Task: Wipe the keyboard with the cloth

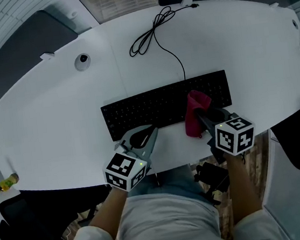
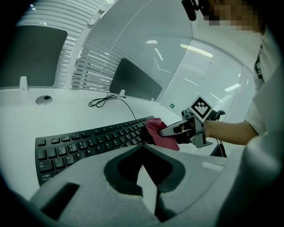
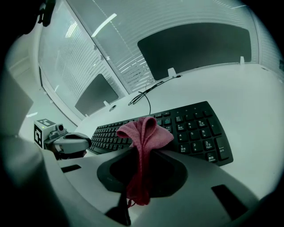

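A black keyboard lies across the middle of the white desk. My right gripper is shut on a bunched red cloth, which hangs over the keyboard's front edge towards its right end. In the right gripper view the cloth stands up between the jaws, in front of the number keys. My left gripper is shut on nothing, just in front of the keyboard's left half. The left gripper view shows the keys, the cloth and the right gripper.
The keyboard's cable coils on the far side of the desk. A round grommet sits at the back left. A small yellow object lies by the left edge. A dark chair stands below the near edge.
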Tool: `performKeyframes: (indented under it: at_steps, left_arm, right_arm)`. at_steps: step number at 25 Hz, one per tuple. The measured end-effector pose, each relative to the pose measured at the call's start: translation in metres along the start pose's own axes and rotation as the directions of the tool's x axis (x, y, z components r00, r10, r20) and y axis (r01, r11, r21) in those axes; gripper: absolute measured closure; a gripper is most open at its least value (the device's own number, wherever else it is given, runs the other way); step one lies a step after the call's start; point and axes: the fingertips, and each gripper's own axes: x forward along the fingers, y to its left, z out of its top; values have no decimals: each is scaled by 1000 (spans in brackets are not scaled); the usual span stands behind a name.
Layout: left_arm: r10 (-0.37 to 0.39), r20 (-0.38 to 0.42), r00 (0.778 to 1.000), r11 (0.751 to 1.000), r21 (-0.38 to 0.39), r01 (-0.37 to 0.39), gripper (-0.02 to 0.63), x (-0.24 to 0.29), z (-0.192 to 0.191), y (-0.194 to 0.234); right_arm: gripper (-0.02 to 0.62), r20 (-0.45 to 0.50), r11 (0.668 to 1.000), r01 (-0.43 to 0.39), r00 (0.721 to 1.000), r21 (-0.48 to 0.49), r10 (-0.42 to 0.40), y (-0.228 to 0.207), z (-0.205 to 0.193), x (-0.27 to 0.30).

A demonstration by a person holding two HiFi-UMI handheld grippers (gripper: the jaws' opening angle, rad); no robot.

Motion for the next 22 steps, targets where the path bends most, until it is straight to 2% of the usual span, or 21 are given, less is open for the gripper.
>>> performKeyframes:
  at_steps: [22]
  left_arm:
    - [-50, -38, 998, 998, 33, 52, 595, 35, 9, -20]
  right_arm:
    - [535, 54, 993, 95, 994, 74, -99, -69, 5, -38]
